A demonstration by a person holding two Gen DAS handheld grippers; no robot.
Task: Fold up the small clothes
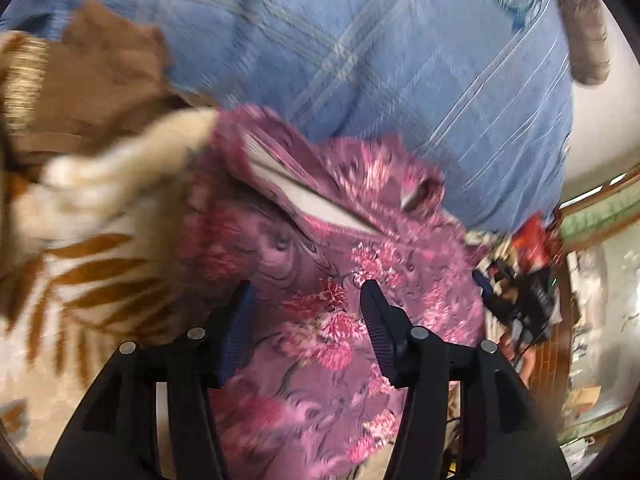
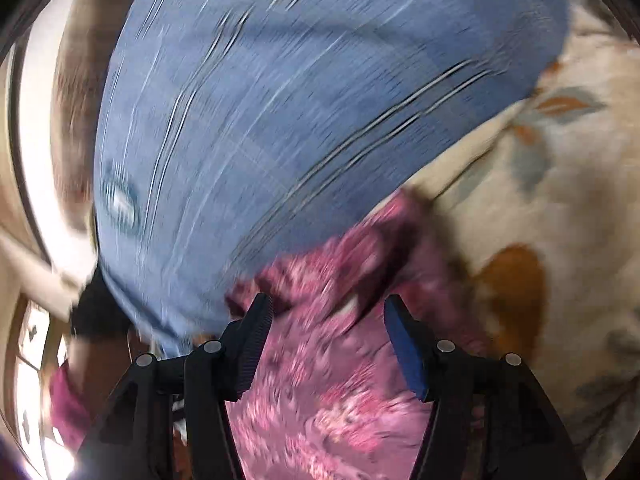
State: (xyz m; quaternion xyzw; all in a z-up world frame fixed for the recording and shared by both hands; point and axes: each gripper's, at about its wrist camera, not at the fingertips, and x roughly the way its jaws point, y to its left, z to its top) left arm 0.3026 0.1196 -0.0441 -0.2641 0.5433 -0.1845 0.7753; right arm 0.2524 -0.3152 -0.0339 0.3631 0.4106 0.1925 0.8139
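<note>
A pink-purple floral garment (image 1: 320,280) with a white inner waistband lies in front of my left gripper (image 1: 308,292), whose jaws stand open over it, holding nothing. The same garment (image 2: 328,380) shows blurred in the right wrist view under my right gripper (image 2: 328,312), also open and empty. Both views are motion-blurred.
The person's blue plaid shirt (image 1: 360,52) fills the background and also shows in the right wrist view (image 2: 280,120). A cream bedcover with brown leaf print (image 1: 80,272) lies at left, and in the right wrist view (image 2: 560,220) at right. Brown cloth (image 1: 92,80) lies upper left.
</note>
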